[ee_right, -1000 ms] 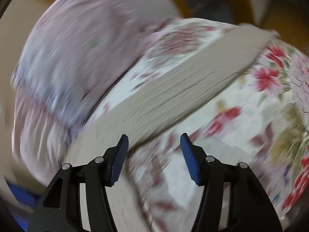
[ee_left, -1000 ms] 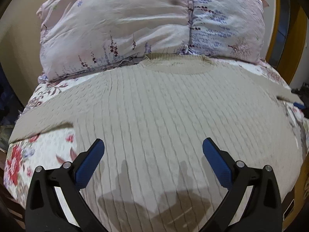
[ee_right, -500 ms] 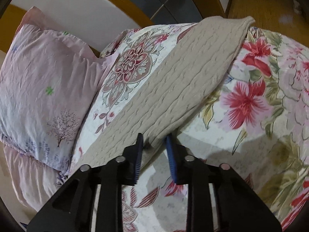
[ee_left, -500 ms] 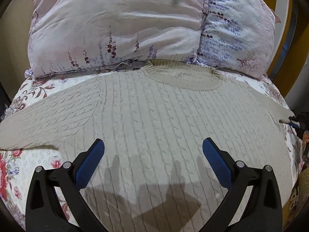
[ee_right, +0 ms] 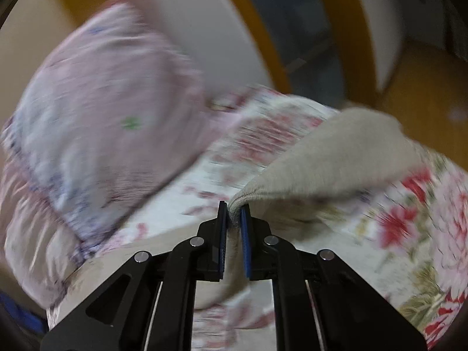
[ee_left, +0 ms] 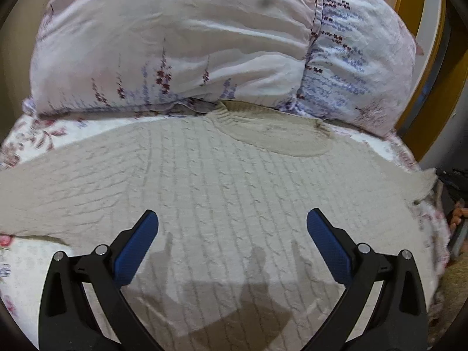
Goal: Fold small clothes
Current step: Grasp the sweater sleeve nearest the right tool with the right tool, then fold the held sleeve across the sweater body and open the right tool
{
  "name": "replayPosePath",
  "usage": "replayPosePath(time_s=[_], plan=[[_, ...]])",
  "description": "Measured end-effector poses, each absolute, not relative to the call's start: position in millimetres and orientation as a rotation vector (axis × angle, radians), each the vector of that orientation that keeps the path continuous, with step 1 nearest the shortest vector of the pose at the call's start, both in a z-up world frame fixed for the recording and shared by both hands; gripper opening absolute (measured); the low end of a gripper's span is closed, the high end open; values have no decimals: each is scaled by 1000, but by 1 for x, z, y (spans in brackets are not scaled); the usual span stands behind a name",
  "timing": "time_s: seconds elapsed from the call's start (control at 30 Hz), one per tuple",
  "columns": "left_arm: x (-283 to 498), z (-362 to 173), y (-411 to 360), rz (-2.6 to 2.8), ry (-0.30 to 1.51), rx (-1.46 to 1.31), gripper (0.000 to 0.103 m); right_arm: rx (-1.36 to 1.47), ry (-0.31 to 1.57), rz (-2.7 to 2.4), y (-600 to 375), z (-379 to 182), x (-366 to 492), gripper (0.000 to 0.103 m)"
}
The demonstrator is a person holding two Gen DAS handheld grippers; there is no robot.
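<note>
1. Across the bed [ee_left: 26, 266], left wrist view: a beige cable-knit sweater [ee_left: 228, 181] is seen spread flat, front up, on the floral bedspread, its neckline [ee_left: 280, 134] tucked just under the pillows [ee_left: 181, 46] at the head end. One sleeve is stretched off to the picture's left edge.
2. Left tongs [ee_left: 232, 234] are held wide open above the sweater's lower body, nothing between the blue pads [ee_left: 137, 248]; no contact with the knit can be made out. Their shadow is cast on the fabric below. Judged: kept ready over the body, perhaps to pin or receive the fold.
3. Right wrist view, heavily blurred: right tongs [ee_right: 233, 213] have just been closing and are now clamped on the sleeve [ee_right: 330, 158], at an edge of the knit.
4. The pinched edge is raised clear of the bedspread [ee_right: 409, 234], while the rest of the sleeve trails away toward the bed's far side.
5. Judged: sleeve fold is only beginning; the sleeve is gripped at its edge so it can be carried over the body.
</note>
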State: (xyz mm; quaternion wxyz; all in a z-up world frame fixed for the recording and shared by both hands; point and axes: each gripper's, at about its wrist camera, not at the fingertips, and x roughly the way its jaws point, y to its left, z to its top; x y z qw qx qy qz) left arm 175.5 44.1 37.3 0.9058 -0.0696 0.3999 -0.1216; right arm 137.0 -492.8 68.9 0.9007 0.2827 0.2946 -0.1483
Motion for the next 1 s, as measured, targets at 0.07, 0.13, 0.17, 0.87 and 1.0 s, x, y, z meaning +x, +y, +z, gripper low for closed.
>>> replayPosePath(time_s=[0.07, 0.13, 0.17, 0.87, 1.0], plan=[[177, 35, 48, -288, 832, -195, 101, 527, 591, -192, -457, 84, 146, 9], [178, 34, 51, -316, 833, -244, 101, 498, 600, -73, -421, 90, 151, 9], [178, 33, 53, -322, 832, -269, 101, 490, 609, -37, -409, 89, 154, 9], [178, 35, 67, -419, 804, -414, 101, 746, 861, 73, -354, 29, 187, 54], [180, 32, 79, -446, 833, -509, 101, 689, 842, -84, -361, 32, 196, 22]])
